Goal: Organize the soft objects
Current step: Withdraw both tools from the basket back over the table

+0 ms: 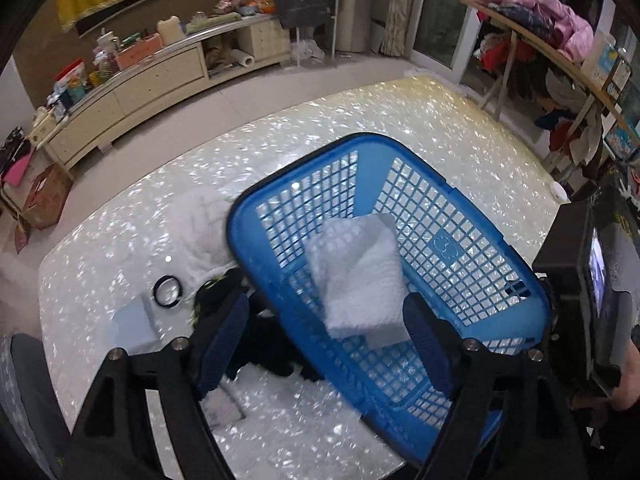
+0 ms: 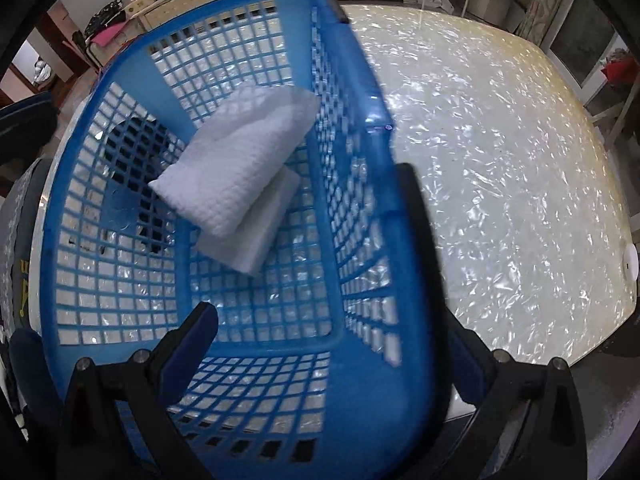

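Note:
A blue plastic lattice basket (image 1: 448, 240) stands tilted on the shiny table; it fills the right wrist view (image 2: 360, 216). Two folded white towels (image 1: 358, 276) lie stacked inside it, also seen in the right wrist view (image 2: 236, 168). My left gripper (image 1: 328, 316) is open, its fingers straddling the basket's near-left rim without touching the towels. My right gripper (image 2: 312, 308) is open wide around the basket's near-right rim and wall. A dark garment (image 1: 256, 336) and a fluffy white cloth (image 1: 200, 232) lie on the table left of the basket.
A black ring (image 1: 168, 292) and a pale flat card (image 1: 134, 322) lie on the table (image 2: 500, 160) at the left. A small white disc (image 2: 630, 261) sits near the table's right edge. A cluttered sideboard (image 1: 132, 80) and a clothes-laden shelf (image 1: 560, 40) stand beyond.

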Demonstrator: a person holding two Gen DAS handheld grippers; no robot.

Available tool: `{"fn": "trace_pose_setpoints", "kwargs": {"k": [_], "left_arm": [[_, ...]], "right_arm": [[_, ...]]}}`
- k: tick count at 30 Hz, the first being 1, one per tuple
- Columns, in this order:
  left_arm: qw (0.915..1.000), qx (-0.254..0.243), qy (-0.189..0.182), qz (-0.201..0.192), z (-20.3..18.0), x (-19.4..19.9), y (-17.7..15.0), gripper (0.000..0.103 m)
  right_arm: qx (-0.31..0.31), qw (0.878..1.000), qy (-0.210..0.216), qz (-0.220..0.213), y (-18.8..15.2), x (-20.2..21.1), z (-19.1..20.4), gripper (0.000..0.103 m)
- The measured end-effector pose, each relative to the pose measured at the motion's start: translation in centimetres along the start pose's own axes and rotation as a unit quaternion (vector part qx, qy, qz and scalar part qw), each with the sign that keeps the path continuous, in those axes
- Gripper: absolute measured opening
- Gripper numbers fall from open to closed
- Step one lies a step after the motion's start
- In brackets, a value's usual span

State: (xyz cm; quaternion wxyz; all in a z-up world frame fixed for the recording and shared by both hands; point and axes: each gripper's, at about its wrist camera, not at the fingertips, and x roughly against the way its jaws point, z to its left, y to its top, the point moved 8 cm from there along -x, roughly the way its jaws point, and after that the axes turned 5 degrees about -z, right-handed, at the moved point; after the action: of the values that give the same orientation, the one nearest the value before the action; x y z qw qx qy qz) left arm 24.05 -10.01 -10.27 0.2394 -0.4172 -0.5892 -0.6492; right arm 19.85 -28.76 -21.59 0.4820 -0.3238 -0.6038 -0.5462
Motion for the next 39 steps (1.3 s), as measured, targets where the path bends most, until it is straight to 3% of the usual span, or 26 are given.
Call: {"fn": "trace_pose_setpoints", "kwargs": {"k": [10,13,17,26,31,39], "left_arm": [[0.9992,0.034,0.010,-0.020,3.8,4.3,-4.0,0.085],[0.9988,0.038,0.014,-0.026,4.9,5.4,-5.2,0.085],[0.9981,0.042,0.018,-0.041,6.3,7.2,-6.8,0.087],[0.9960,0.064,0.029,-0.055,9.5,10.0,-10.1,0.087],[0.9942,0.083,0.032,-0.060,11.6,11.0,-11.4,0.087],[0.9914,0.109,0.036,-0.063,14.1,11.7,-13.0,0.087]], "right_arm": [[0.013,1.000,-0.007,-0.001,-1.4,1.4,4.5,0.103],[0.014,0.998,-0.059,-0.010,-1.5,2.0,4.1,0.103],[0.008,0.995,-0.094,-0.023,-1.4,3.1,4.1,0.103],[0.017,0.992,-0.110,-0.054,-0.2,5.7,5.9,0.103],[0.046,0.986,-0.148,-0.065,1.0,6.9,7.7,0.103],[0.080,0.986,-0.117,-0.086,1.7,8.3,12.4,0.103]]}}
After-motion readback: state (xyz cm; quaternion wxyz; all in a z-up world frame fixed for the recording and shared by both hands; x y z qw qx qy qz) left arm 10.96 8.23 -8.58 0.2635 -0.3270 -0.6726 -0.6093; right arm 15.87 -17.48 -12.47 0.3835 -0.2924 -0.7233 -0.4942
